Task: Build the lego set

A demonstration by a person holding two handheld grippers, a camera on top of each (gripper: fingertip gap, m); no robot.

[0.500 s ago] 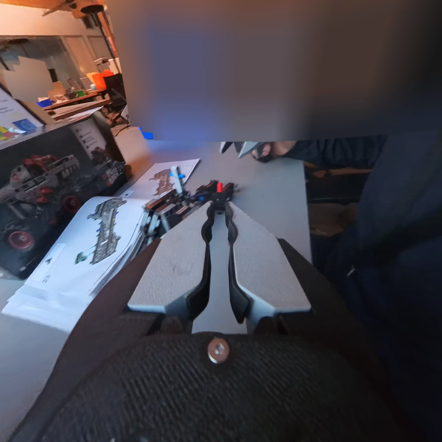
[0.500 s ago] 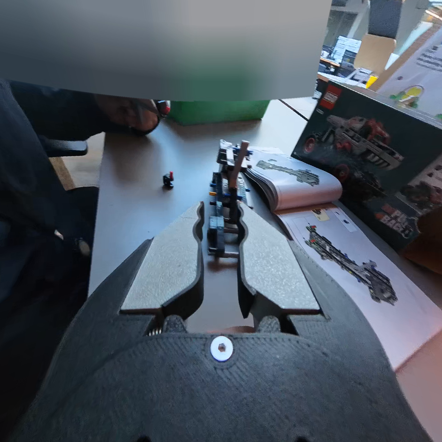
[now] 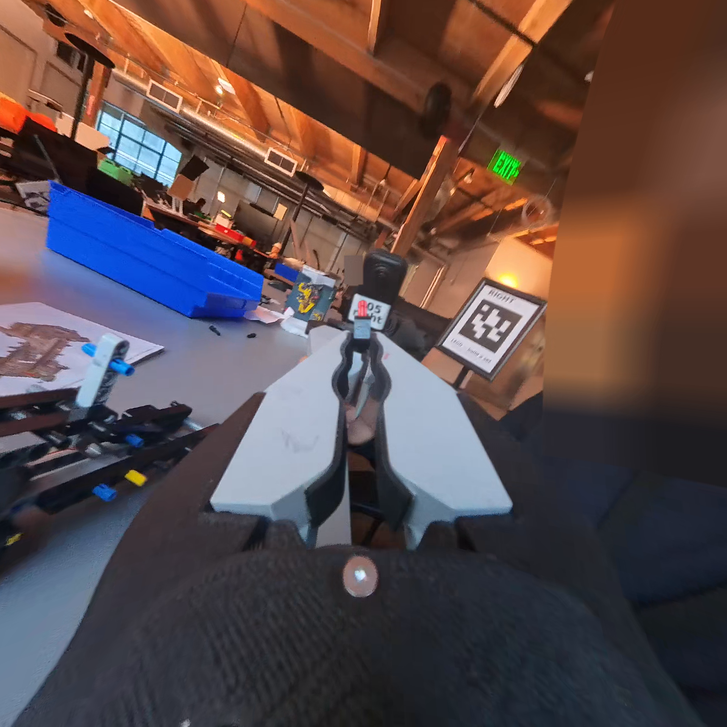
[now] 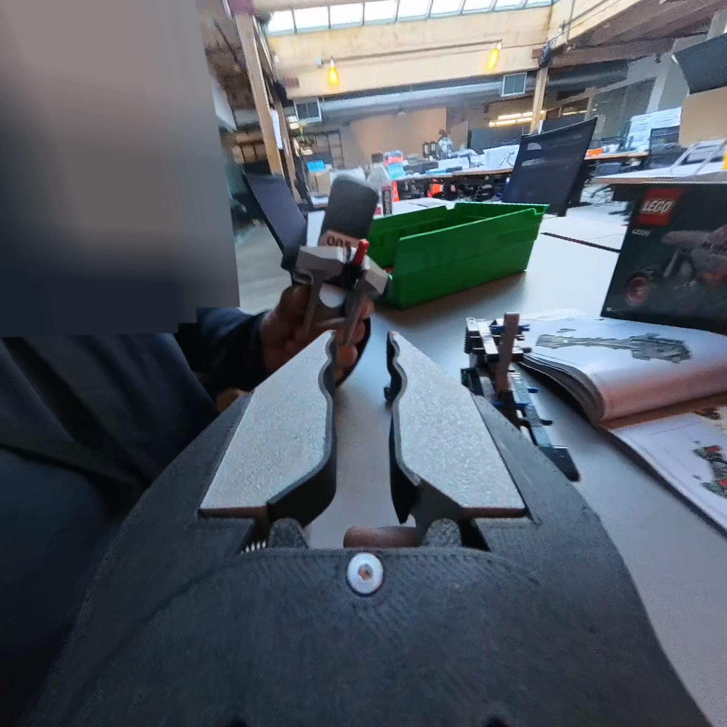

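My left gripper (image 3: pixel 361 345) is shut on a small piece: a grey-black connector (image 3: pixel 361 329) with a red pin on top. It holds the piece up in the air. In the right wrist view the left gripper (image 4: pixel 341 275) shows farther off with the red pin (image 4: pixel 360 251) sticking up. My right gripper (image 4: pixel 360 343) is open and empty, raised just in front of the left one. The long dark Lego chassis (image 3: pixel 90 436) lies on the grey table (image 3: pixel 220 366); it also shows in the right wrist view (image 4: pixel 499 366), to the right of my right gripper.
An open instruction booklet (image 4: pixel 629 362) lies beside the chassis, with the Lego box (image 4: pixel 668 255) behind it. A green bin (image 4: pixel 452 251) and a blue bin (image 3: pixel 149 251) stand on the table. A standing sign (image 3: pixel 491 326) is beyond the table edge. A person's dark sleeve (image 4: pixel 98 393) is at left. Only a small space, under 4 cm, lies between the two pairs of fingers.
Both grippers have risen off the table and turned to face each other. The left one has lifted the small red-pinned piece. The right one has come away from the chassis.
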